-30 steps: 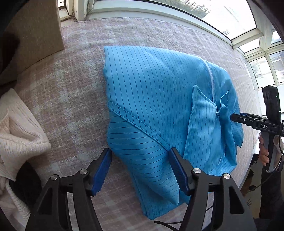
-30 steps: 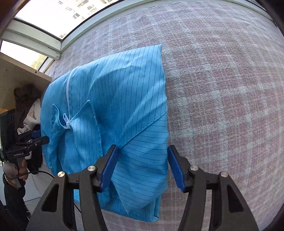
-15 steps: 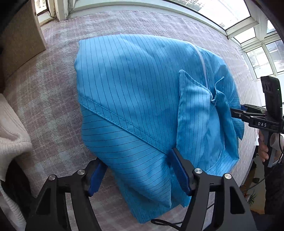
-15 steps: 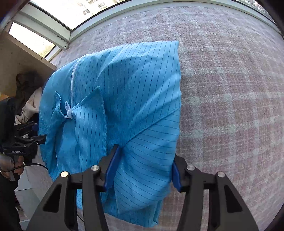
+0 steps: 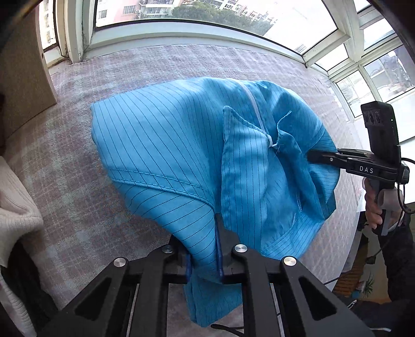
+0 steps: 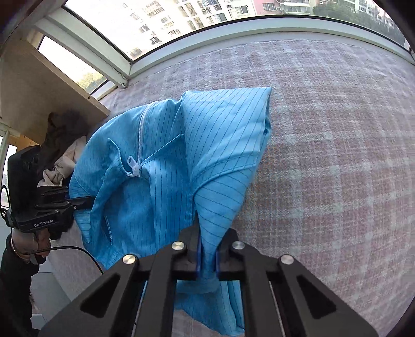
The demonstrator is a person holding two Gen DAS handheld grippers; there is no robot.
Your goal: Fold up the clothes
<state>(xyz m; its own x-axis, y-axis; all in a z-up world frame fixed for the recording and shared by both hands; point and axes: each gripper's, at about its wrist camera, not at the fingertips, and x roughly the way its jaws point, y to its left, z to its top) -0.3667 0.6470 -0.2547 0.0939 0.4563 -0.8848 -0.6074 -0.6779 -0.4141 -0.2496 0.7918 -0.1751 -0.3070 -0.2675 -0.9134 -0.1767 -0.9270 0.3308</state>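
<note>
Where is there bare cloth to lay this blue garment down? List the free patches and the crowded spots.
Free: the checked cover between the blue garment and the window sill, and the strip between the garment and the white knit. Crowded: the corner by the wooden board, where the dark clothes pile sits.

Bright daylight from windows (image 5: pixel 181 15), glare on glass, fisheye bending edges, corners dark

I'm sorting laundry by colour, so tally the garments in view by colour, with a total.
Blue: 1, the striped blue jacket, pinched at its near edge by both the left claw and the right claw.
Cream: 1, the cream knit at the left edge.
Dark: 1, the dark garment by the cupboard.
Total: 3
</note>
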